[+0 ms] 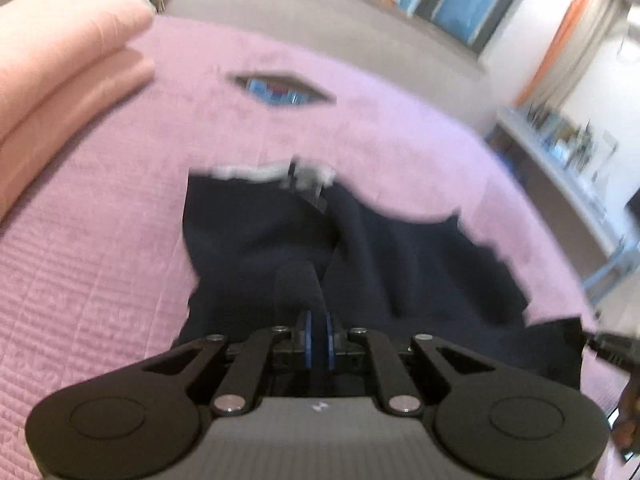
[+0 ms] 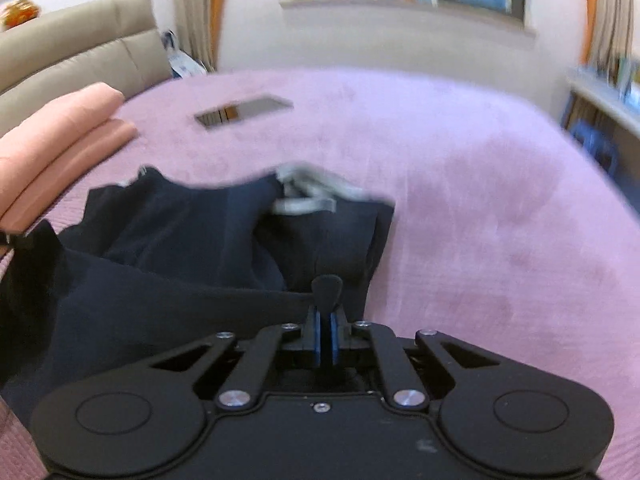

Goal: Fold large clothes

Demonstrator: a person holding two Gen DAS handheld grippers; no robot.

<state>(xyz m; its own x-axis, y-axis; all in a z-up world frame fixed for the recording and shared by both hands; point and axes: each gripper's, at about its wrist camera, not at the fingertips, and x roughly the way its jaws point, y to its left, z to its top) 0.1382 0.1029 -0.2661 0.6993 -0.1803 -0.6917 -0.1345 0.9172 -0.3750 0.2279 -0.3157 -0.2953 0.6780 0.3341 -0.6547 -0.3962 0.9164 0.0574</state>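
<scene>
Two grippers, both clamped on the same dark navy garment (image 1: 260,240): left gripper (image 1: 319,332) with blue pads pinched narrow on a pinch of cloth, right gripper (image 2: 325,332) likewise pinched shut on a fold of it. Garment spread at centre of the pink bedspread (image 1: 100,280), pale grey trim (image 2: 308,196) toward 12 o'clock, near hem lifted at 6 o'clock in both wrist views. Probably mid-fold, near edge raised and ready for carrying toward 12 o'clock over the far half. Next move likely calls for level, matched travel of both grips, cloth kept taut between them, then release once edges align.

Hard to make out: garment type, blurred by motion; trim detail smeared. Lower hem hidden under both gripper bodies. Peach folded bedding (image 1: 60,60) at 10 o'clock, cut off by the frame. Flat dark reflective object (image 2: 244,110) at 11 o'clock on the bedspread, possibly a phone, not certain.
</scene>
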